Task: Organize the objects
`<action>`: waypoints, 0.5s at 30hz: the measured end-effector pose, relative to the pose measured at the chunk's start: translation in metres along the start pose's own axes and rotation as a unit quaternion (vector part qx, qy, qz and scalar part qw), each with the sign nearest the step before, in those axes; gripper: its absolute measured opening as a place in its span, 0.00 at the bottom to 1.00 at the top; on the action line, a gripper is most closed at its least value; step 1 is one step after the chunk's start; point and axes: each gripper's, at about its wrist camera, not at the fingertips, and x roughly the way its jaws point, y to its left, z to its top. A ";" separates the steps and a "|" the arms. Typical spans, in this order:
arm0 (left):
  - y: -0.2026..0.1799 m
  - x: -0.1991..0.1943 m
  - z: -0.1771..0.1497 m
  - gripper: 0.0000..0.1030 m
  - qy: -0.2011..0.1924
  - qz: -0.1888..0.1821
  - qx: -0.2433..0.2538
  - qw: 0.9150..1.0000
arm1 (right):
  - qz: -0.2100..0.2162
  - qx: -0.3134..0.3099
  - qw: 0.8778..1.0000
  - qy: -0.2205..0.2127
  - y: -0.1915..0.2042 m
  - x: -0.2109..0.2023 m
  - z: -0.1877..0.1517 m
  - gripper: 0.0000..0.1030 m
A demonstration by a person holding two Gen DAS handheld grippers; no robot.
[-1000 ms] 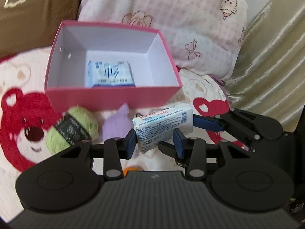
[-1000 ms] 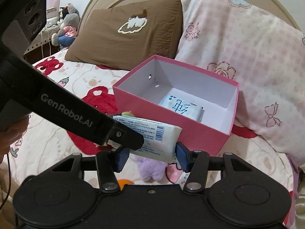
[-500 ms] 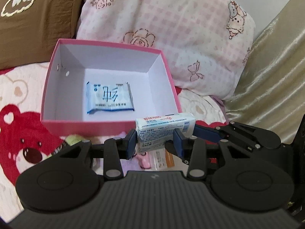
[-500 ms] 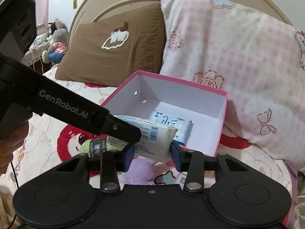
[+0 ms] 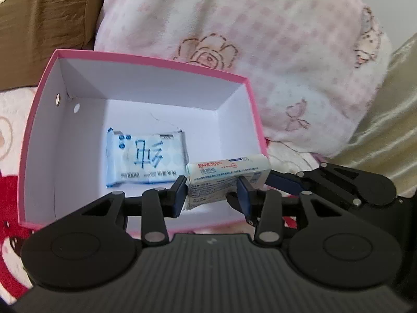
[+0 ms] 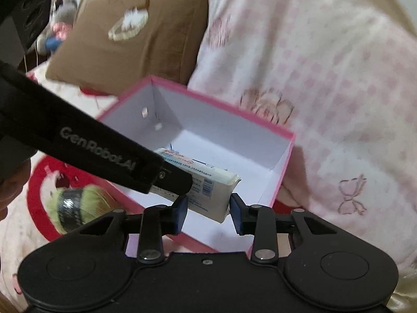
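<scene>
Over the open pink cardboard box with white inner walls (image 5: 39,120), both grippers meet on one small white rectangular wet-wipe packet printed with red and blue text (image 5: 226,174). From the left wrist view, the left gripper (image 5: 212,195) clamps the packet's near end between its two blue pads, and the packet hangs just above the box floor near the front right corner. The right gripper (image 6: 208,208) comes in from the packet's other side; its black arm and one blue finger show at the right edge of the left wrist view. From the right wrist view, its jaws are closing with the packet's end between them: the left pad lies against the packet, while a thin gap seems to remain at the right pad, so I cannot tell whether it grips fully. The left gripper's black arm, lettered in white, crosses that view and covers part of the packet. On the box floor lies a flat white and pale blue tissue pack with large blue characters (image 5: 146,161), just beside the held packet and apart from it. Outside the box, against its left front wall, sits a ball of light green yarn with a dark paper band (image 6: 75,206) on a bedsheet with red bear prints (image 5: 10,182). Behind the box lean a brown pillow (image 6: 135,26) and a pink checked pillow with rose drawings (image 5: 234,39).
</scene>
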 end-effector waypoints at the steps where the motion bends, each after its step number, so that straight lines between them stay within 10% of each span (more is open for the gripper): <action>1: 0.005 0.006 0.004 0.39 0.003 -0.004 -0.012 1.000 | -0.002 -0.007 1.000 0.004 -0.001 0.006 0.002 0.39; 15: 0.061 0.083 0.029 0.40 0.061 -0.018 -0.113 0.992 | -0.049 -0.084 0.992 0.085 0.008 0.086 0.022 0.41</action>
